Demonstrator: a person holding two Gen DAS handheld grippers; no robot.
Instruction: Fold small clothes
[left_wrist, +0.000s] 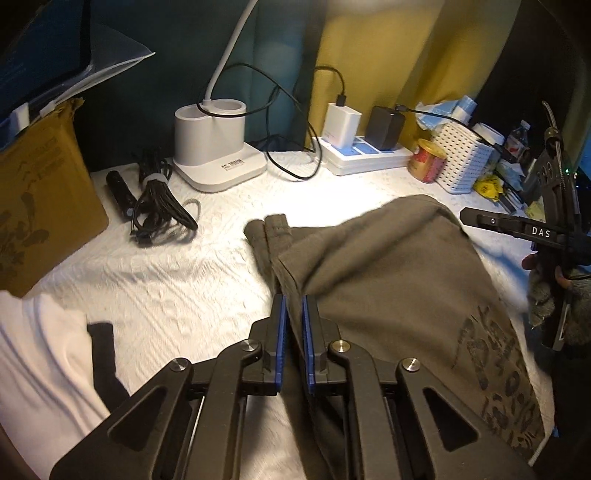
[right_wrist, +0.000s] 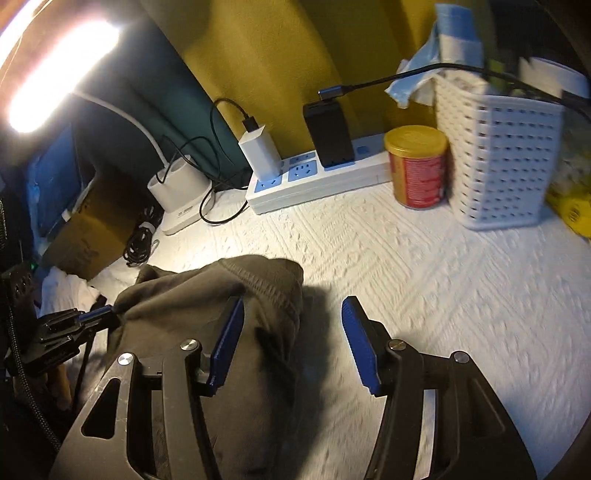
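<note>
The left gripper (left_wrist: 293, 306) was clamped on a fold of the olive-grey garment (left_wrist: 388, 280), which lay on the white textured cloth (left_wrist: 184, 288), in front of the white power strip (left_wrist: 365, 157). The right gripper (right_wrist: 293, 321), nearer the strip's right end, stood with jaws apart, its left pad (right_wrist: 229, 339) touching the garment's hem, nothing held.

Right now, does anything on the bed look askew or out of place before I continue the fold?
Nothing is spilled or damaged. The olive-grey printed garment lies bunched and skewed rather than flat, one edge pinched in the left gripper. The right gripper is open beside it, holding nothing.
</note>
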